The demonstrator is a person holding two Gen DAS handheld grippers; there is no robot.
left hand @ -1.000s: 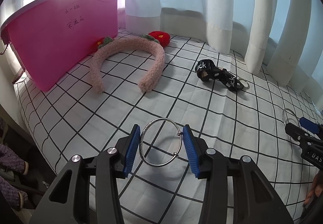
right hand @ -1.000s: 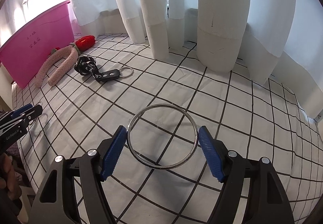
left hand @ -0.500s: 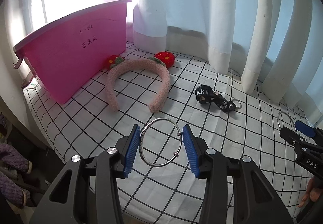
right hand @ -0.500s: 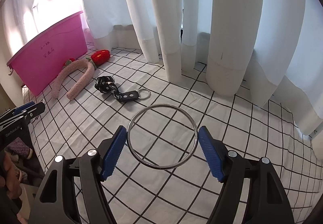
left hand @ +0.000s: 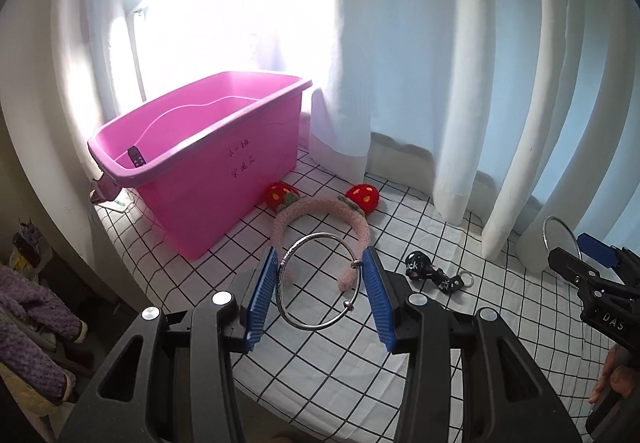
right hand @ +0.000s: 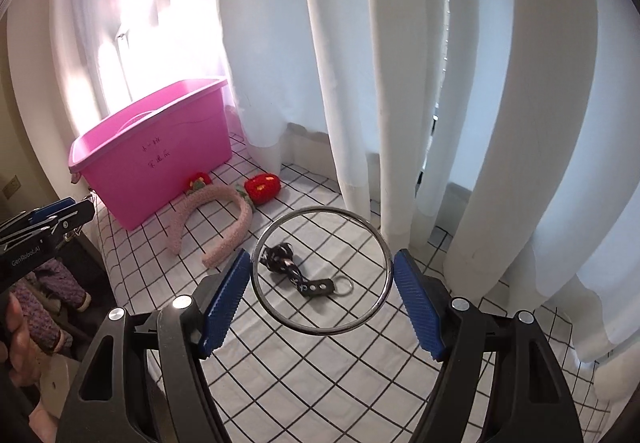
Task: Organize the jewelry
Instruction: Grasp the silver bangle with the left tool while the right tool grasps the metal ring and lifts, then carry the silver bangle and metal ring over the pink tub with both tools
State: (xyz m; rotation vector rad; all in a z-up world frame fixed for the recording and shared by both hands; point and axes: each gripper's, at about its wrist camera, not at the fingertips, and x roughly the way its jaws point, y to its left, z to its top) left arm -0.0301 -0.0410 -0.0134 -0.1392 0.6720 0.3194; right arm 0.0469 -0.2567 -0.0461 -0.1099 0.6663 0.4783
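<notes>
My left gripper (left hand: 320, 293) is shut on a silver bangle with small beads (left hand: 289, 313), held well above the checked cloth. My right gripper (right hand: 322, 297) is shut on a larger plain silver ring bangle (right hand: 362, 317), also lifted; it shows at the right edge of the left wrist view (left hand: 554, 227). A pink bin (left hand: 224, 179) stands at the left, open, with a dark object inside (left hand: 135, 157). A pink fuzzy headband with red strawberries (left hand: 352, 217) and a black strap with a key ring (left hand: 430, 275) lie on the cloth.
White curtains (left hand: 460, 83) hang behind the checked cloth surface (left hand: 500, 323). The surface's left edge drops to the floor, where purple slippers (left hand: 32, 323) lie. The left gripper shows at the left of the right wrist view (right hand: 44, 227).
Both grippers have risen and pulled back from the cloth, each carrying its bangle. The pink bin's open top now shows.
</notes>
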